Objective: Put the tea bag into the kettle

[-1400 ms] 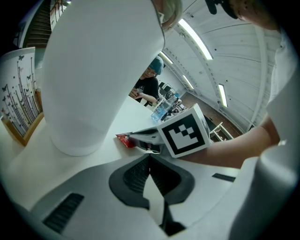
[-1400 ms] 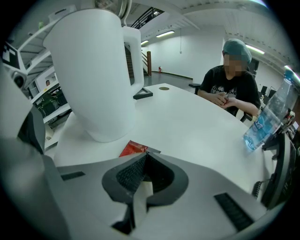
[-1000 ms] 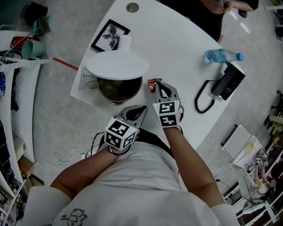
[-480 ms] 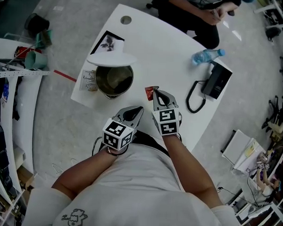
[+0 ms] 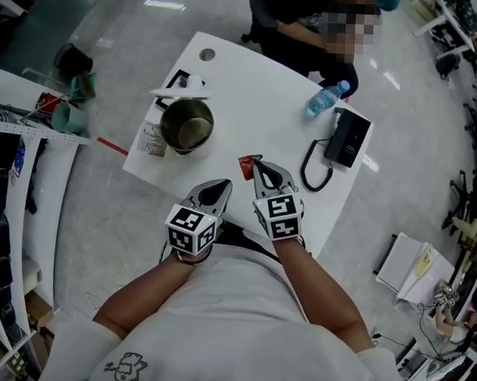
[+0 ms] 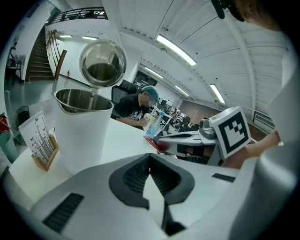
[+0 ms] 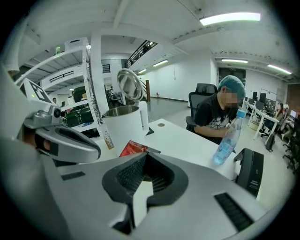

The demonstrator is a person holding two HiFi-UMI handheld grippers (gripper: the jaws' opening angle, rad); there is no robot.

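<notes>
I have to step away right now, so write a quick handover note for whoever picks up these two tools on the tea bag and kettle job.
Right tool: shut on the red tea bag, held over the table's near edge.
Left tool: shut, empty, beside the right one.
Kettle: on the white table, ahead and to the left, lid flipped open.
Done: tea bag picked up.
Left: carry it over the kettle's mouth and release it inside.

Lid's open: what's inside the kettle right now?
Inside the kettle the head view shows only bare steel. The red tea bag is outside, pinched between the jaws of the right gripper. Whether the kettle holds water cannot be told.
</notes>
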